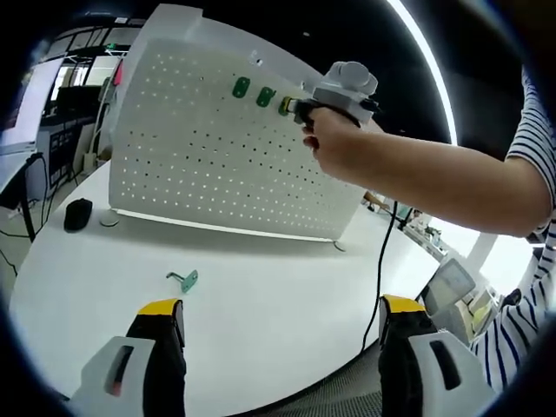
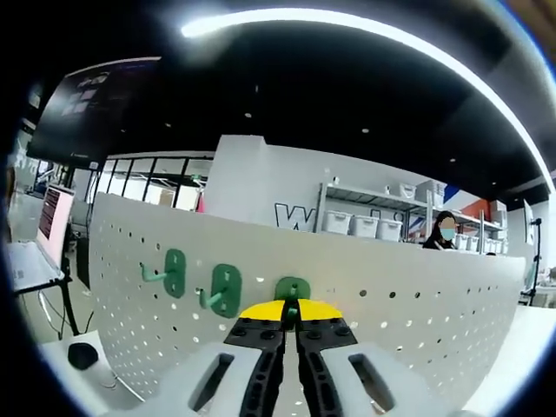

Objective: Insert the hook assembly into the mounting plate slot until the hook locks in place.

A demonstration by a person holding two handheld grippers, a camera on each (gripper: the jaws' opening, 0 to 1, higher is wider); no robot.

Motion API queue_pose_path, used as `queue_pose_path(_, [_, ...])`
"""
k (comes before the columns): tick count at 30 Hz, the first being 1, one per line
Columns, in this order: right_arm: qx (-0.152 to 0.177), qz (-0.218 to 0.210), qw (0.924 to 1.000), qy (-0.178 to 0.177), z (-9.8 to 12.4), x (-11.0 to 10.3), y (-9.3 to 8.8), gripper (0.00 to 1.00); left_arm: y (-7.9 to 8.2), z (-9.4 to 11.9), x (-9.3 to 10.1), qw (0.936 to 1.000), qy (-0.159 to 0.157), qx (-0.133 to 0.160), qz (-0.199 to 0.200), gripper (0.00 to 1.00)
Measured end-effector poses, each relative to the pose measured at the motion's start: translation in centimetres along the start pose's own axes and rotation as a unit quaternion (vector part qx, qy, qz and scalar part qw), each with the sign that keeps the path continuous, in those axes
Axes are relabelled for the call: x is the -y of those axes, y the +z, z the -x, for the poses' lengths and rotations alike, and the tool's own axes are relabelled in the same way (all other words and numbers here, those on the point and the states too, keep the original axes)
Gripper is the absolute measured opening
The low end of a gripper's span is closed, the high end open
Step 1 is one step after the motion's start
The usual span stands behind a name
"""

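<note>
A white pegboard mounting plate (image 1: 217, 156) stands upright on the white table. Two green hooks (image 1: 241, 86) (image 1: 265, 96) hang near its top edge. The right gripper (image 1: 289, 106), held in a person's hand, presses a third green hook against the board beside them. In the right gripper view the pegboard (image 2: 408, 304) is close, with two mounted hooks (image 2: 174, 273) (image 2: 223, 290) and a third green hook (image 2: 293, 290) pinched at the tips of my right gripper (image 2: 292, 309). A spare green hook (image 1: 184, 279) lies on the table ahead of my left gripper (image 1: 282, 321), which is open and holds nothing.
A black mouse (image 1: 77, 214) lies left of the board. A black cable (image 1: 382, 261) runs down off the table's right edge. The person's arm (image 1: 434, 178) in a striped sleeve crosses the right side. Shelving (image 2: 373, 217) and a person (image 2: 445, 230) stand behind the board.
</note>
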State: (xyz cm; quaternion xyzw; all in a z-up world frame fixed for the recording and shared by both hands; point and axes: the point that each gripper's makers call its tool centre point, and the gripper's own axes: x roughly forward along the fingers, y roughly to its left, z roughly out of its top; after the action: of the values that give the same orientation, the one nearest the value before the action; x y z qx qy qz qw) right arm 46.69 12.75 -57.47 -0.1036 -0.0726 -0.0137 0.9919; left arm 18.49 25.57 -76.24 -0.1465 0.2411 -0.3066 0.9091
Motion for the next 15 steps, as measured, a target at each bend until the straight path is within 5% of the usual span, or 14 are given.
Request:
queue_pose_path(3, [-0.010,0.040,0.9992,0.003,0.0,0.1,0.0,0.01,0.0,0.0,0.0,1.0000,0.000,0.001,0.002,0.95])
queue_pose_path(10, [-0.032,-0.012,0.9992,0.022,0.2,-0.9,0.1,0.12,-0.2,-0.1,0.1,1.0000,-0.001,-0.005,-0.005,0.95])
queue_pose_path(15, [-0.028,-0.011,0.9992,0.026,0.2,-1.0,0.7,0.20,-0.1,0.0,0.1,1.0000,0.001,-0.004,-0.006,0.95])
